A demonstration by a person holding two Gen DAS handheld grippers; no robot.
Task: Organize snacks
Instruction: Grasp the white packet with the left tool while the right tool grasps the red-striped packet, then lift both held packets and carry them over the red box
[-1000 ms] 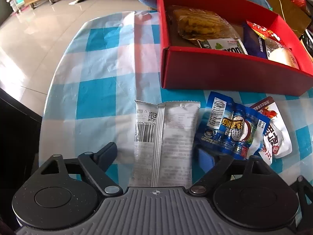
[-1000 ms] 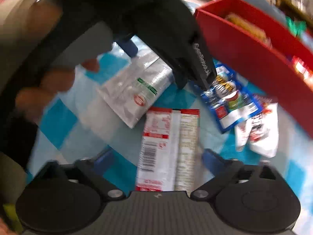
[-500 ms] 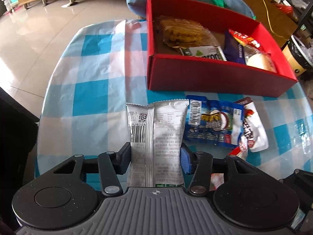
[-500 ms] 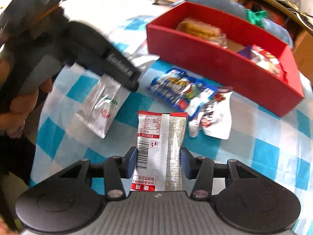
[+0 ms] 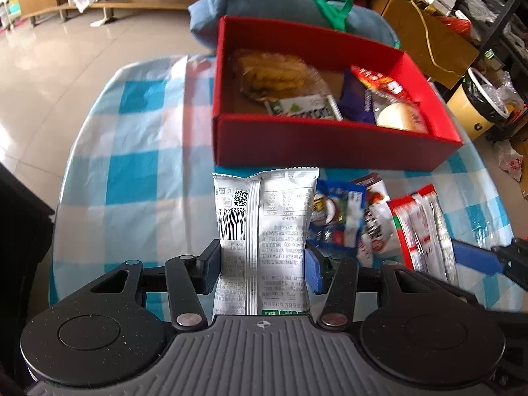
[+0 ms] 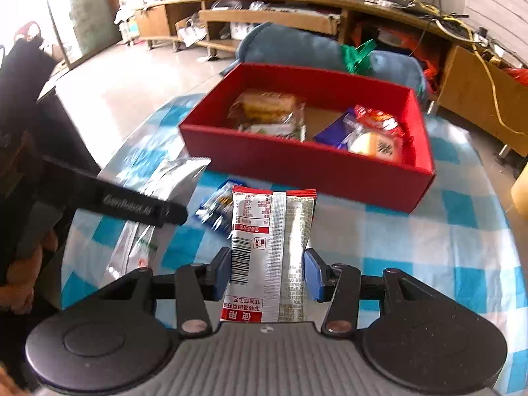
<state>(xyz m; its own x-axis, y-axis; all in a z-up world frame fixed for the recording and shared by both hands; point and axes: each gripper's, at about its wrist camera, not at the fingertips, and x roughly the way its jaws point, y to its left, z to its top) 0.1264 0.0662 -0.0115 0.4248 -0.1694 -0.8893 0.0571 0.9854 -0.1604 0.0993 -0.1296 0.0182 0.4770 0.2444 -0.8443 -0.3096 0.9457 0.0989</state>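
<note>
Left gripper (image 5: 262,272): jaws pinching white packet (image 5: 264,227), barcode digits partly legible.
Right gripper (image 6: 266,275): jaws pinching red-white packet (image 6: 269,254), Chinese print.
Red box (image 6: 297,165): far.

a blue-and-white checked cloth (image 5: 138,151) covers the surface across the middle of the frame. behind it, at upper centre, lies a blue cushion (image 5: 231,6) with a green bag (image 5: 333,10) on it. low wooden shelving (image 6: 264,16) runs along the top. a yellow bin (image 5: 478,109) stands at the right edge on the tiled floor (image 5: 49,66).
</note>
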